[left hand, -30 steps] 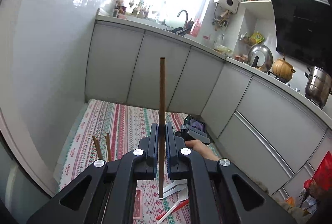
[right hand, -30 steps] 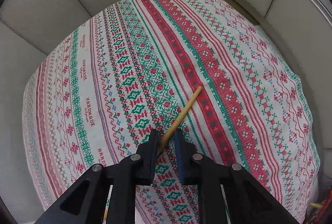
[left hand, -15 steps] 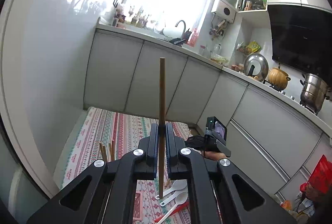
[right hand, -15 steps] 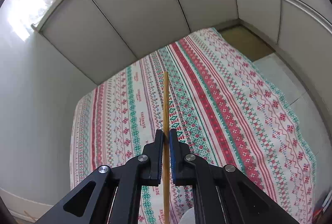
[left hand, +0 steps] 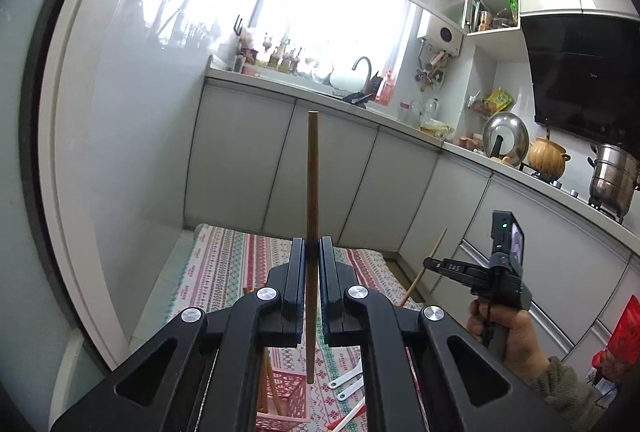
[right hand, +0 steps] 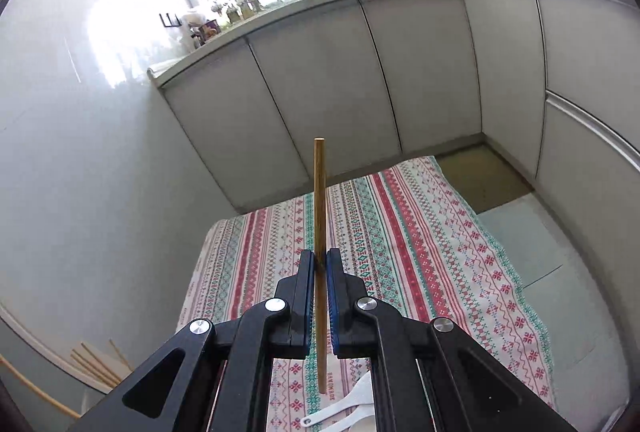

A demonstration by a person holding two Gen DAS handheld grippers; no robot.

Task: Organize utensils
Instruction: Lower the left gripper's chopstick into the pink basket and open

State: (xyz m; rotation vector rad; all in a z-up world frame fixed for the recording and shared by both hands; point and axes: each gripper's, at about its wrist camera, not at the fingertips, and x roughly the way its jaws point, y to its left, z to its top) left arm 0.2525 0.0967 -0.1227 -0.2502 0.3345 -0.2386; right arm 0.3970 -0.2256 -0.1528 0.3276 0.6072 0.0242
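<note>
My left gripper (left hand: 311, 246) is shut on a dark brown chopstick (left hand: 312, 172) that stands upright between its jaws. My right gripper (right hand: 319, 260) is shut on a lighter wooden chopstick (right hand: 320, 200), also upright; this gripper shows in the left wrist view (left hand: 432, 264) at the right, held above the table. A pink slotted basket (left hand: 286, 396) with chopsticks standing in it sits below the left gripper. White plastic spoons (left hand: 346, 384) lie on the patterned tablecloth (left hand: 224, 272); they also show in the right wrist view (right hand: 344, 410).
Grey kitchen cabinets (left hand: 328, 172) and a white wall surround the table. The counter holds a sink tap (left hand: 362, 66), a pot lid (left hand: 504, 140) and pots (left hand: 612, 180). Loose wooden sticks (right hand: 96, 364) lie off the cloth at the lower left in the right wrist view.
My right gripper closed on the light chopstick that lay on the cloth and lifted it upright. Both grippers have risen and tilted up toward the cabinets.
</note>
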